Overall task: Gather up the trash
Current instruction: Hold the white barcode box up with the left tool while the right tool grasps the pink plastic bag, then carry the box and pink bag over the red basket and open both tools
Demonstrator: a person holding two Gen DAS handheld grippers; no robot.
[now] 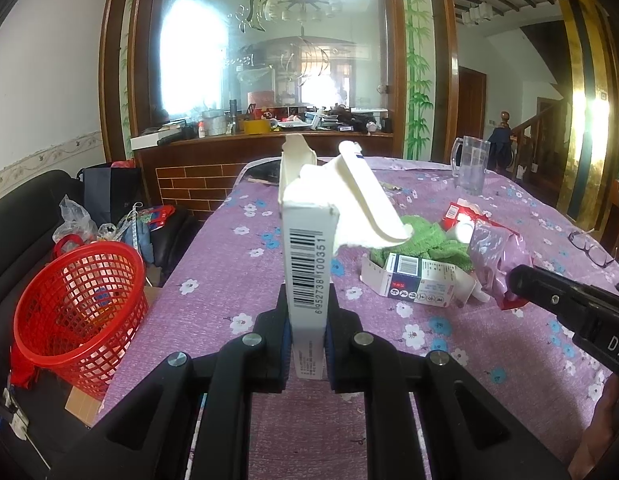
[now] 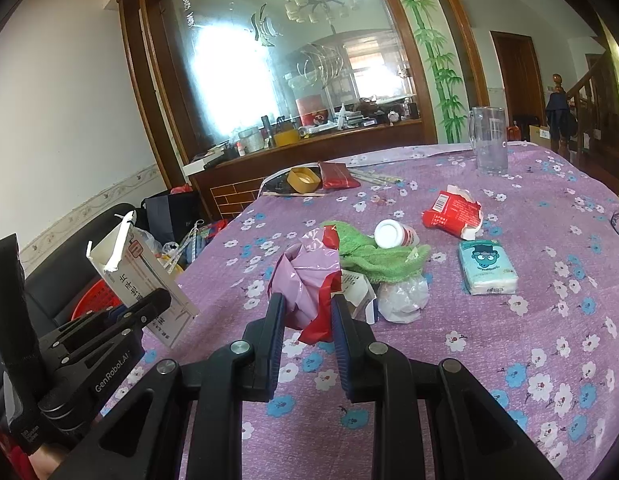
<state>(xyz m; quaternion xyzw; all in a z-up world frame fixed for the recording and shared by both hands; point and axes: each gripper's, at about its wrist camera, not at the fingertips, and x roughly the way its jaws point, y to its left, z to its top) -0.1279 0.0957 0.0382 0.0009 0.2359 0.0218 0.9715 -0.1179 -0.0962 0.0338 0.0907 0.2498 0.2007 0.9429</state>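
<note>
The left gripper (image 1: 307, 320) is pinching a tall white carton (image 1: 307, 248) with a barcode on its narrow side; its torn top flaps stand open. The carton is held upright above the near left part of the table (image 2: 509, 360), which is covered with a purple flowered cloth. Beside the table's left edge, lower down, stands a red mesh basket (image 1: 77, 300).

The right gripper (image 2: 307, 316) has its jaws closed on a crumpled pink plastic bag (image 2: 305, 276) with a red patch, which rests on the cloth near the middle of the table. Touching the bag is a green cloth (image 2: 373, 256), with a small white-capped bottle (image 2: 393, 234) lying on its far side and a crumpled clear wrapper (image 2: 401, 296) just beside its near side. A blue and white box (image 1: 417, 280) lies next to the bag. Toward the right edge are a torn red packet (image 2: 453, 214) and a pale blue tissue pack (image 2: 487, 266). A clear glass mug (image 2: 489, 146) stands near the far edge.
</note>
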